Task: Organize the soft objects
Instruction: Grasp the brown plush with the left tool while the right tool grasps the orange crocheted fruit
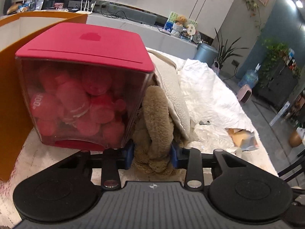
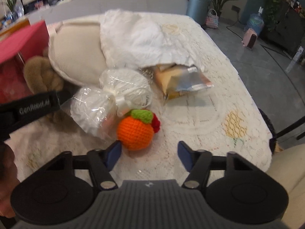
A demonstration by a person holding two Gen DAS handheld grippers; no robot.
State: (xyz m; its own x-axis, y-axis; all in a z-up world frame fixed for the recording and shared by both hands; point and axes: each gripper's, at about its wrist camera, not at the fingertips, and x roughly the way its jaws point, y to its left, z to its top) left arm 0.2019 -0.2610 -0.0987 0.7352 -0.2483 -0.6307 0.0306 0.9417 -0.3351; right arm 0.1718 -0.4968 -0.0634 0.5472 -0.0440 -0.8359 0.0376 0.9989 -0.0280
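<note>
My left gripper [image 1: 152, 155] is shut on a brown plush toy [image 1: 156, 126], right beside a clear box with a red lid [image 1: 83, 47] full of pink soft toys. The brown plush [image 2: 40, 74] and the left gripper's body [image 2: 34, 106] also show at the left of the right wrist view. My right gripper [image 2: 149, 152] is open and empty, just short of an orange crocheted fruit [image 2: 135, 131] with a green leaf. White yarn balls wrapped in clear film [image 2: 112, 99] lie behind the fruit.
A cream cushion [image 2: 76, 57] and a white crumpled cloth [image 2: 141, 38] lie at the back of the lace-covered table [image 2: 219, 99]. A foil snack bag [image 2: 181, 80] pokes out from under the cloth. An orange box [image 1: 11, 76] stands left of the red-lidded box.
</note>
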